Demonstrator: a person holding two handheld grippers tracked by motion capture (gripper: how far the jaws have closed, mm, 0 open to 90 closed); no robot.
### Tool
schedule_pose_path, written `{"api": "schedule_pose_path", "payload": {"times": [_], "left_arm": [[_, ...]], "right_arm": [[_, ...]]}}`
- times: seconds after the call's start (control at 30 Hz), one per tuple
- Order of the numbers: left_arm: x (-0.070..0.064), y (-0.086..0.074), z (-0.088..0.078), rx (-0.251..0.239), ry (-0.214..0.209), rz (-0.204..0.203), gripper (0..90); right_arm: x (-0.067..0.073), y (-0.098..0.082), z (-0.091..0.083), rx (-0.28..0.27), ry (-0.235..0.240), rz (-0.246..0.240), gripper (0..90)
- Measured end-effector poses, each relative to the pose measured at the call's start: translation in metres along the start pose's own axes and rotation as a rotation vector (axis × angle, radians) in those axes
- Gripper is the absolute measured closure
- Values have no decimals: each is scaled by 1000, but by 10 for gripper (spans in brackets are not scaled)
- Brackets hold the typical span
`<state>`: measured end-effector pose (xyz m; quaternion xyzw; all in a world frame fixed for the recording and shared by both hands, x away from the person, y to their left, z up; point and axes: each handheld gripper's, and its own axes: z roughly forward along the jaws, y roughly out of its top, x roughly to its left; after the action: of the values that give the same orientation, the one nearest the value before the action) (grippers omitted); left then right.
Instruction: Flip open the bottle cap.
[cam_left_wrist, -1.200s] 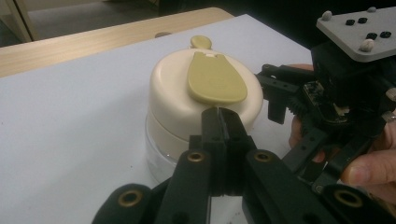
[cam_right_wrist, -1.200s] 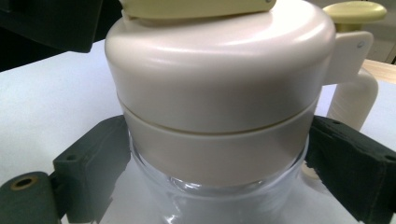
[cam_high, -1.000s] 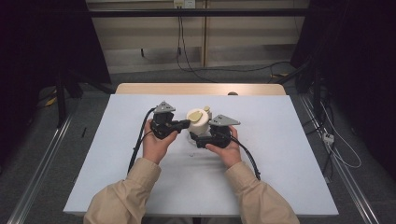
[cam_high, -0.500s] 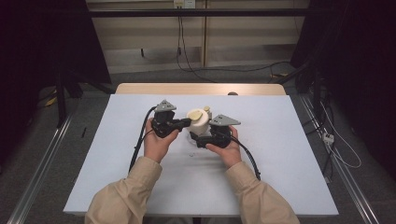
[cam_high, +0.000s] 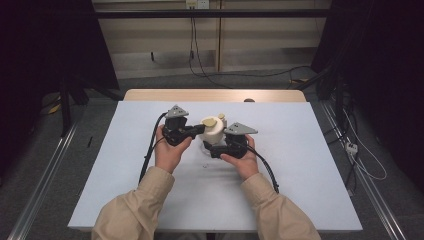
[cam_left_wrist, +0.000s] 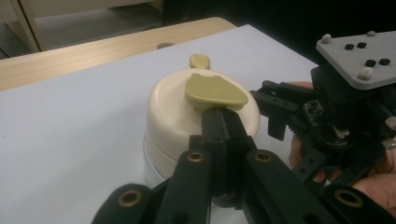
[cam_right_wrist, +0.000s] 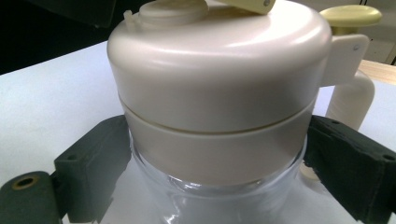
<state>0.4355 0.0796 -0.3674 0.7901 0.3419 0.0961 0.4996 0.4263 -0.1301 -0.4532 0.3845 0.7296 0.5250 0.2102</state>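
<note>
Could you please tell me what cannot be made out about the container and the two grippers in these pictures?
- Contents of the container: right gripper view, cream lid and band cover the inside; the glass base is cut off by the bottom edge.
- Whether the left gripper pinches the olive flap: left gripper view, the flap's edge hides the fingertips.
- Right gripper on the container's base: high view, too small to show contact.

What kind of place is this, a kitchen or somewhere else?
Likely a lab recording setup, not a kitchen: a white-covered table ringed by black curtains, loose floor cables, and metal floor rails.
</note>
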Motion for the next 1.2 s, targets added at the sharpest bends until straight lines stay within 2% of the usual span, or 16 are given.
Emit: {"api": "schedule_pose_path", "payload": {"times": [0.43, 1.2], "left_arm": [[-1, 7, 0, -14, -8, -7, 900], [-4, 16, 3, -21, -3, 9, 900]], "right_arm": [[0, 0, 0, 1, 0, -3, 80], [0, 1, -3, -9, -1, -13, 94]]}}
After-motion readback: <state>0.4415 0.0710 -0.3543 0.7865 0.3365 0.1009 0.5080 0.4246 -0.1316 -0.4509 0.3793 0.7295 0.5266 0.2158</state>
